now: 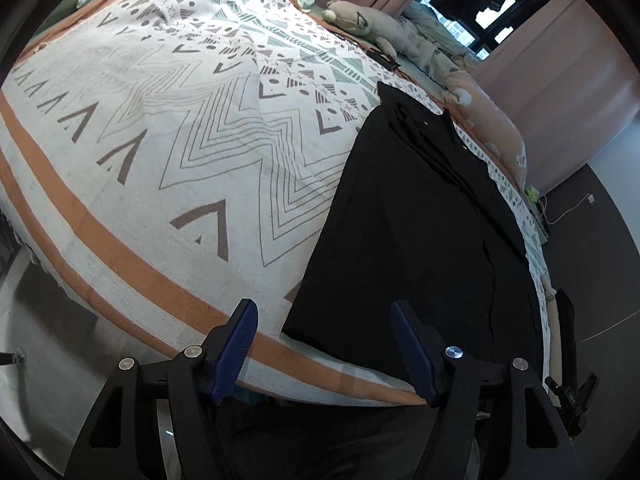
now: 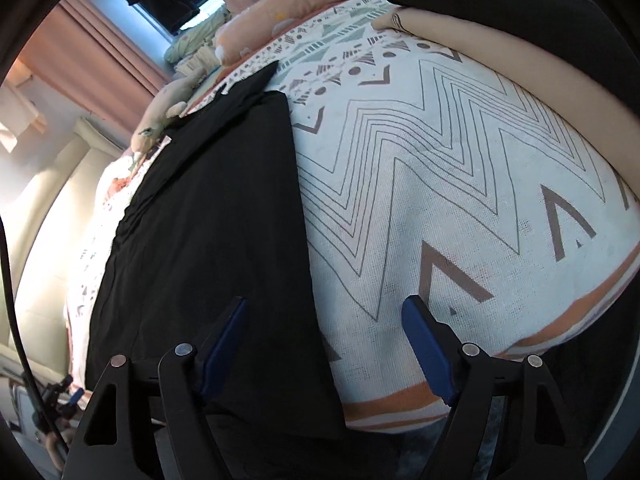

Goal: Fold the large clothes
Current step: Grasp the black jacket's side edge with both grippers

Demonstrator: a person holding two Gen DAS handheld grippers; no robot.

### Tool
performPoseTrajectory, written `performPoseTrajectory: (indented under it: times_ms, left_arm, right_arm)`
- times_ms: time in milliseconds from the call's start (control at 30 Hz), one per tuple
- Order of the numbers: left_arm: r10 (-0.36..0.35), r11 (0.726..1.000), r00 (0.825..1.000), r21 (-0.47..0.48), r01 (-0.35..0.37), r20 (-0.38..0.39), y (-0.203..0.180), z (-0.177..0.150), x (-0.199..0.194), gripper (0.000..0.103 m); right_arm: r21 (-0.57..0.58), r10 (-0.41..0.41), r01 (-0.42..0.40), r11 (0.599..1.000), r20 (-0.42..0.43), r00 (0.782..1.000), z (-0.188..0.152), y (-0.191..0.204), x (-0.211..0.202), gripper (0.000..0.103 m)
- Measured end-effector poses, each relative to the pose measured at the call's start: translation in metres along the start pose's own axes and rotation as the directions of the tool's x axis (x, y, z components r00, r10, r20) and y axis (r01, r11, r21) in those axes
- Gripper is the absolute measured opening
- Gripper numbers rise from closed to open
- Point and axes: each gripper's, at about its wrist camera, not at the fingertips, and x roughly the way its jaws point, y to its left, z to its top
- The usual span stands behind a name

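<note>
A black garment lies spread flat and long on the patterned bedspread, its near hem at the bed's front edge. It also shows in the right wrist view, on the left half. My left gripper is open and empty, hovering over the bed's front edge by the garment's lower left corner. My right gripper is open and empty, straddling the garment's right edge near the hem. The bedspread fills the right side there.
Plush toys and a peach pillow lie along the far side of the bed by pink curtains. A person's arm in a black sleeve reaches across the top right. Dark floor lies beyond the bed.
</note>
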Motion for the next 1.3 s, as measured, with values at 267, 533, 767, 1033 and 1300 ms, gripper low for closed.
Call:
performPoseTrajectory:
  times_ms: [267, 533, 767, 1033, 1300]
  left_arm:
    - [-0.073, 0.994, 0.997, -0.082, 0.07, -0.037, 0.011, 0.001, 0.022, 0.063]
    - [-0.262, 0.955, 0.963, -0.157, 0.25, -0.062, 0.014, 0.0, 0.025, 0.059]
    - [-0.287, 0.946, 0.956, -0.176, 0.272, -0.062, 0.011, 0.002, 0.032, 0.049]
    - [-0.243, 0.96, 0.967, -0.162, 0.227, -0.082, -0.001, 0.008, 0.049, 0.038]
    - [-0.242, 0.958, 0.967, -0.175, 0.225, -0.083, -0.002, 0.011, 0.058, 0.033]
  right_arm:
    - [0.062, 0.143, -0.143, 0.988, -0.006, 0.99, -0.001, -0.002, 0.002, 0.08]
    - [0.159, 0.33, -0.322, 0.933, -0.029, 0.944, -0.005, -0.007, 0.012, 0.057]
    - [0.186, 0.43, -0.424, 0.887, 0.005, 0.903, -0.016, -0.011, 0.008, 0.057]
    - [0.196, 0.388, -0.38, 0.904, -0.003, 0.922, -0.031, -0.023, 0.012, 0.057]
    - [0.21, 0.447, -0.441, 0.873, 0.021, 0.894, -0.036, -0.019, 0.02, 0.055]
